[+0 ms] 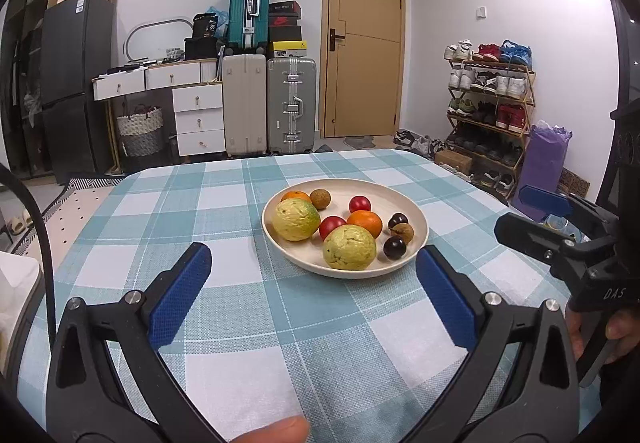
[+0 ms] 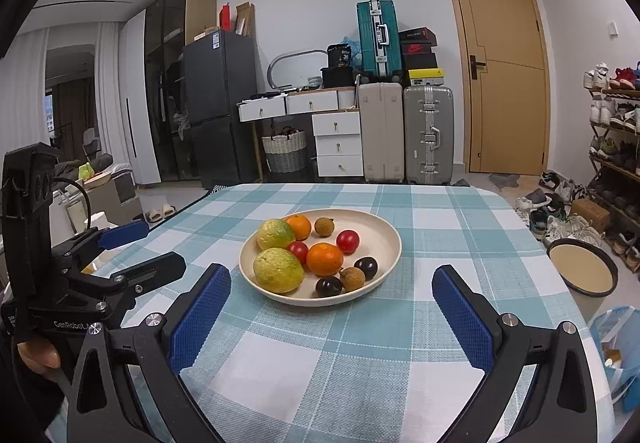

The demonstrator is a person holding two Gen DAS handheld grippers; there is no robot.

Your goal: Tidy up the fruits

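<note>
Lower frame: left gripper (image 1: 314, 263) with blue pads spread wide apart, nothing between them, above the checked tablecloth (image 1: 248, 323). Right gripper (image 2: 332, 279) likewise spread wide and empty. Mid frame: cream plate (image 2: 384, 239) on the cloth, holding two yellow-green guavas (image 2: 278, 269), two oranges (image 2: 325, 258), red, dark and brown small fruits. Upper frame: suitcases (image 2: 428, 135) and door (image 2: 508, 83).
</note>
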